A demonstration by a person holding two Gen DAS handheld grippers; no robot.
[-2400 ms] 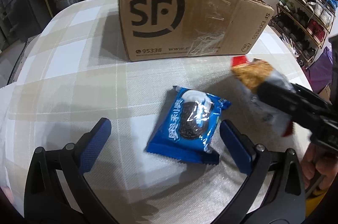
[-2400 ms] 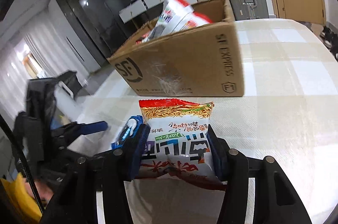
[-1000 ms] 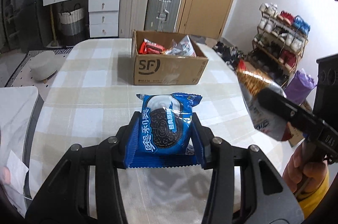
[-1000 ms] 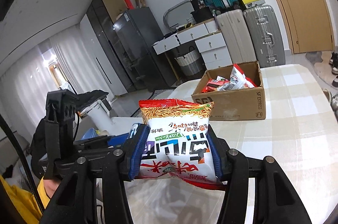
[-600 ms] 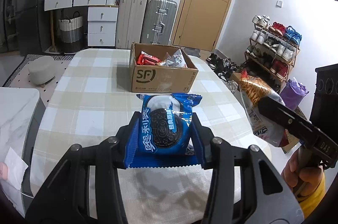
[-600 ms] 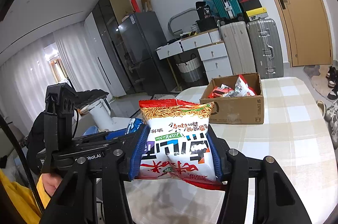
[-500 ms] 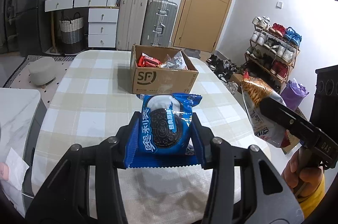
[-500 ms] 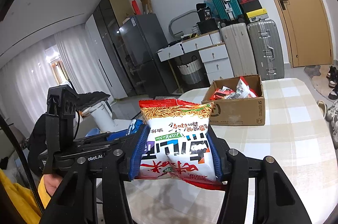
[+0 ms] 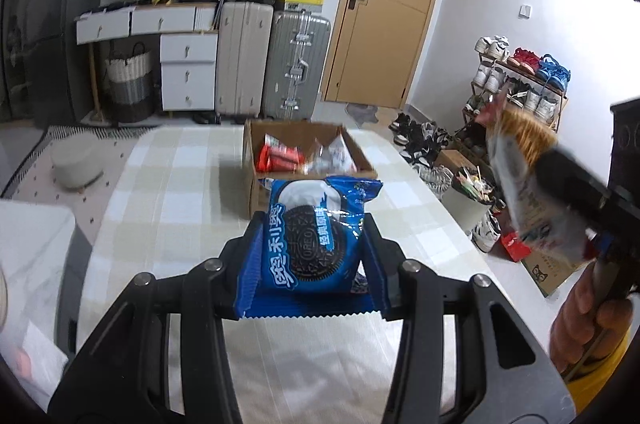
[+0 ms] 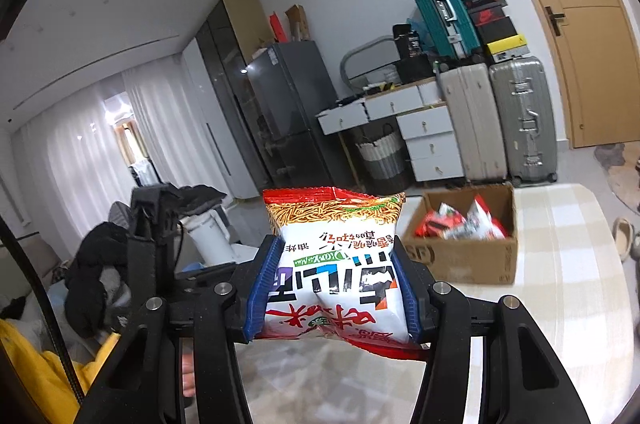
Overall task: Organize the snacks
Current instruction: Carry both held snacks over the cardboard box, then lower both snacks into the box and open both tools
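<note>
My left gripper (image 9: 312, 256) is shut on a blue Oreo pack (image 9: 316, 236) and holds it high above the checked table (image 9: 168, 199). My right gripper (image 10: 334, 288) is shut on a white and red noodle snack bag (image 10: 334, 264), also held high. That bag and gripper show blurred at the right of the left wrist view (image 9: 528, 183). An open SF cardboard box (image 9: 256, 151) with red and white snack packs stands far ahead on the table; it also shows in the right wrist view (image 10: 464, 256).
Suitcases (image 9: 276, 59), white drawers (image 9: 188, 71) and a door (image 9: 384, 7) line the far wall. A shoe rack (image 9: 516, 75) and small boxes stand right of the table. A dark fridge (image 10: 288, 119) stands at the left.
Both grippers have lifted and drawn back from the box with their packs since 2.4 s ago. In the last half second both tilted a little higher; the right gripper is in motion.
</note>
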